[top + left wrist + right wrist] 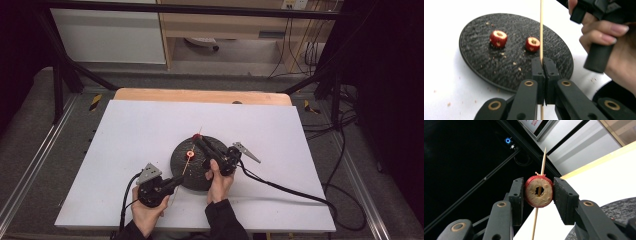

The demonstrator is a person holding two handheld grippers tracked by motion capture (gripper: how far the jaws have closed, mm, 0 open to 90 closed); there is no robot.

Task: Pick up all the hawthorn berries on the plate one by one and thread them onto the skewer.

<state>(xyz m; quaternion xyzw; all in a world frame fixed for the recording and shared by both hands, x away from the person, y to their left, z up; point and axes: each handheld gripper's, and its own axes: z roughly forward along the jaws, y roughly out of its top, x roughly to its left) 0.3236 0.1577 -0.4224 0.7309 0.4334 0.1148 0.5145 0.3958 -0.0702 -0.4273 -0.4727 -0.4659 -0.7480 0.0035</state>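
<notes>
A: What's my left gripper (543, 62) doing?

B: Its jaws are clamped on the wooden skewer (541, 30), which runs straight up the middle of the left gripper view.

A: And my right gripper (539, 191)?

B: Pinching a cored red fruit ring (538, 191), centre of the right gripper view. The skewer passes through its hole.

A: Where's the rest?

B: Two more red rings (498, 38) lie on the black round plate (476, 62), upper left of the left gripper view. In the high view the plate sits mid-frame on the white table (130, 135).

Even overhead light brightens the white table (150, 130) against dark surroundings, with soft shadows and slightly grainy, blurry pictures.
</notes>
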